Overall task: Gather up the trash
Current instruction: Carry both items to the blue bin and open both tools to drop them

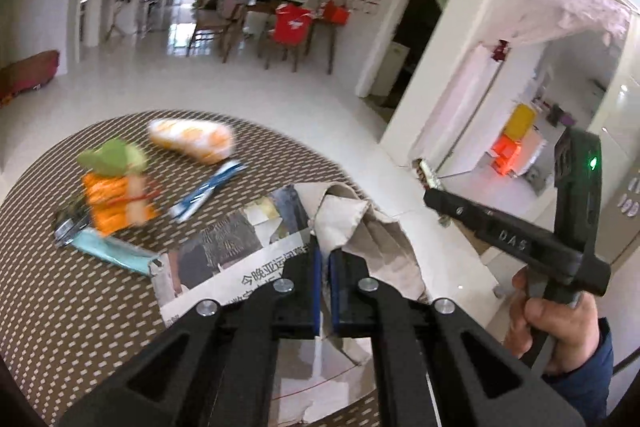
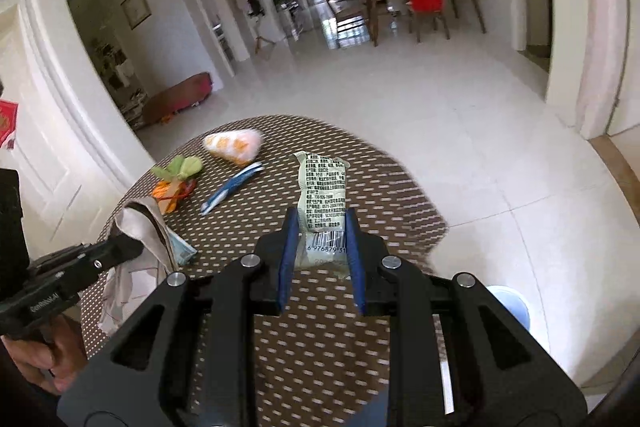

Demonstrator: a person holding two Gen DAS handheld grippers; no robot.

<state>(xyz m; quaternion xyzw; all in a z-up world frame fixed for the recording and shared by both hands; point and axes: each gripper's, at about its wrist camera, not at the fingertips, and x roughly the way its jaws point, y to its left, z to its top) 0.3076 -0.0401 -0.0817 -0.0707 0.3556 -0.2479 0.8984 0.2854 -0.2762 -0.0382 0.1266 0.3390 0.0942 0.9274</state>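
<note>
White tiled floor [image 2: 460, 131] surrounds a round table [image 2: 392, 195] with a brown dotted cover, taken below as the reference point. Newspaper [image 1: 224, 267] lies at the table's near edge. Left gripper [image 1: 324, 263] has its jaws pressed together on a beige crumpled paper bag [image 1: 360, 223], lifted over that edge. Right gripper [image 2: 322, 247] has its jaws closed against both sides of a pale green printed wrapper [image 2: 322, 203], held above the table's middle. A blue bin [image 2: 512, 303] shows on the floor beside the table, partly hidden. Outstanding on the table: a white-and-orange packet [image 1: 192, 141] at the far side, an orange packet with green leaves [image 1: 114, 195], a teal wrapper [image 1: 116, 253] near the newspaper, and a blue-and-white sachet [image 1: 208, 193] between them. Assessment: two pieces are in hand and not yet binned; at least four remain, so collection is at an early stage.
</note>
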